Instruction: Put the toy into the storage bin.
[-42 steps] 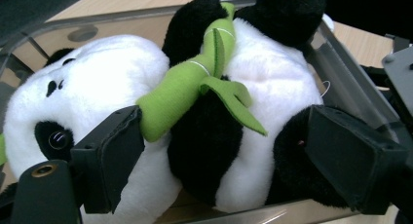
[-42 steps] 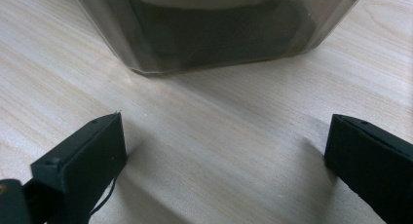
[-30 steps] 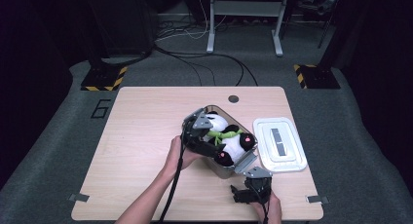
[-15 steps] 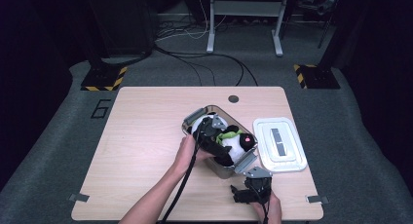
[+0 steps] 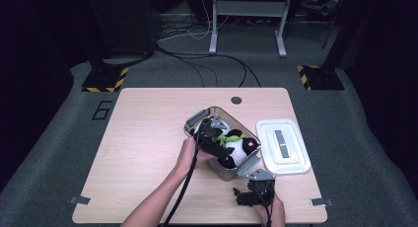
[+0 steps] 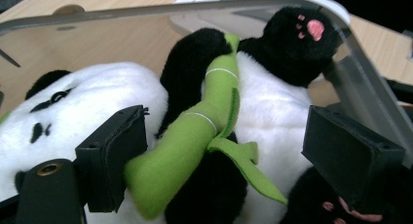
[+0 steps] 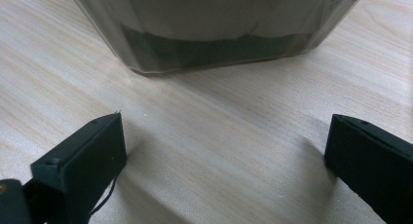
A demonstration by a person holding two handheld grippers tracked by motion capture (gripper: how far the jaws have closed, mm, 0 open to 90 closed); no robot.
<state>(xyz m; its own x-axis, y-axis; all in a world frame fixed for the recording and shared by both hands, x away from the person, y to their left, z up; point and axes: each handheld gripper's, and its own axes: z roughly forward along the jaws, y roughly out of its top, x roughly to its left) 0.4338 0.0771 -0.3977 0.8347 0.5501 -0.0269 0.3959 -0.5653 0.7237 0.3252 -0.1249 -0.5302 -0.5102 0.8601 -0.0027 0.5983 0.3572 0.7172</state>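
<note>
A plush panda [image 6: 272, 112] lies inside a metal box [image 5: 197, 119] near the middle of the table [image 5: 143, 138], its white belly up and a green felt bamboo stalk [image 6: 195, 131] slanting across its chest. One black paw with pink pads [image 6: 311, 29] presses against the box's rim.

The left hand-held gripper [image 5: 213, 138] reaches down into the box over the panda. In the left gripper view its jaws stand wide apart, one on each side of the toy's body; the inner face of one jaw touches the lower end of the bamboo stalk, and nothing is clamped.

The right hand-held gripper [image 5: 254, 195] rests low on the table near its front edge, just before the box's nearest corner. Its jaws are spread wide with bare wood between them.

A white lid [image 5: 282, 145] lies flat just to the right of the box.
</note>
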